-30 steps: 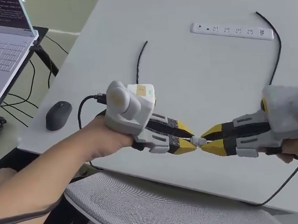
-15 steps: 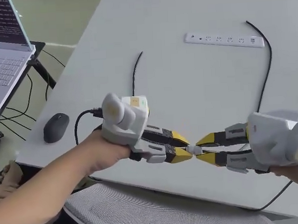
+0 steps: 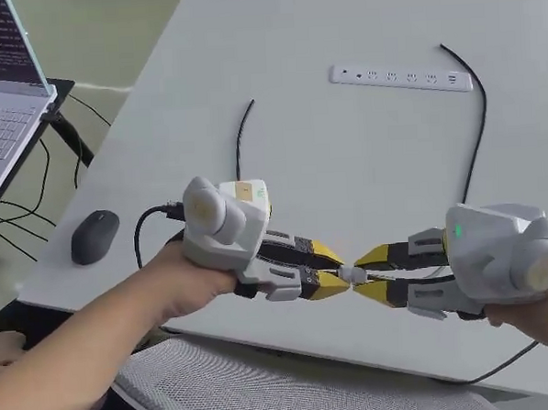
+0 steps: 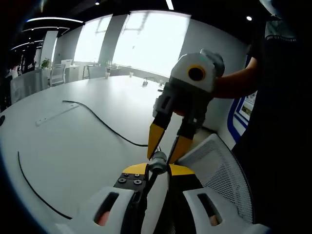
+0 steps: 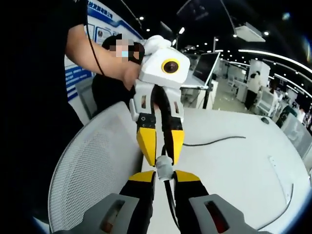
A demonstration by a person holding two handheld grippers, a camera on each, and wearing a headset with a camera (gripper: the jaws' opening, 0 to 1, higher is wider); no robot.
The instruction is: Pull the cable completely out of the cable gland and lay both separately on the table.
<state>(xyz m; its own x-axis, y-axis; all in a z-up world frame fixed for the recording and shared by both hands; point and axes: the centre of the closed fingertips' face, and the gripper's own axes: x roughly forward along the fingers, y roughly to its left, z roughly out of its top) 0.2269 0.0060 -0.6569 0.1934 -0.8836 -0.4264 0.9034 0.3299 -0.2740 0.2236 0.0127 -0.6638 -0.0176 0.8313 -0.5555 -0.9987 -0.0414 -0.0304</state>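
Grey plastic, the gland hangs above the table's near edge, pinched in our left gripper, while our right gripper clamps the black cable just beside it — not yet out, we judge, so pulling and laying both down remain.

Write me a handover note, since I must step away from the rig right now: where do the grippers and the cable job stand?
Left gripper: jaws shut on the gland, held in the air near the front edge of the table.
Right gripper: tip to tip with the left one, jaws apparently shut on the cable right at the gland.
Done: both parts are gripped; the cable is not yet out.
Left: pull the cable fully free, then lay gland and cable separately on the table.
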